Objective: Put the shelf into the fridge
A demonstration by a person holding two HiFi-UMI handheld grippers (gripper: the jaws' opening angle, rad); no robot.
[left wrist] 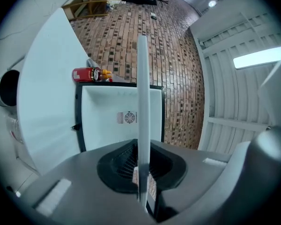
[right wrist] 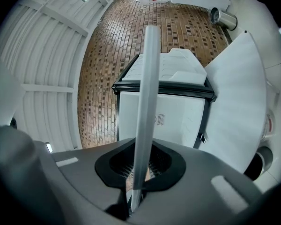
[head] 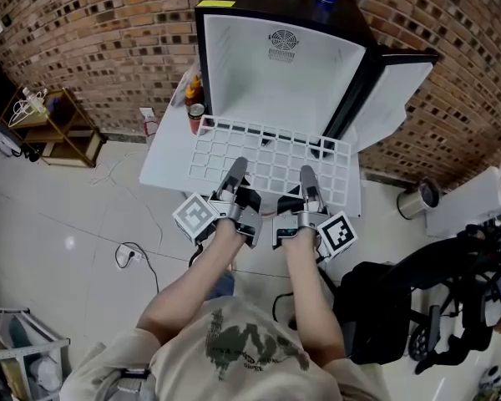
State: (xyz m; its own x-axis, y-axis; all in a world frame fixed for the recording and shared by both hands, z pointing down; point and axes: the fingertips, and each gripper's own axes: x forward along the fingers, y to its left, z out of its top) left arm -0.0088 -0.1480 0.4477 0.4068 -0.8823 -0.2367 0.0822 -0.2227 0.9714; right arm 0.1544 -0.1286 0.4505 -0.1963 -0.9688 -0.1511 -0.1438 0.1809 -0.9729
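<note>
A white grid shelf is held level in front of the open black mini fridge. My left gripper is shut on the shelf's near edge at the left, and my right gripper is shut on it at the right. In the left gripper view the shelf shows edge-on as a thin white strip clamped between the jaws, with the fridge's white interior behind. In the right gripper view the shelf is likewise edge-on and pinched, with the fridge beyond. The shelf's far edge is near the fridge opening.
The fridge doors stand open, one to the left holding bottles and one to the right. A brick wall is behind. A wooden rack stands at left; a metal can and dark chair at right; a cable lies on the floor.
</note>
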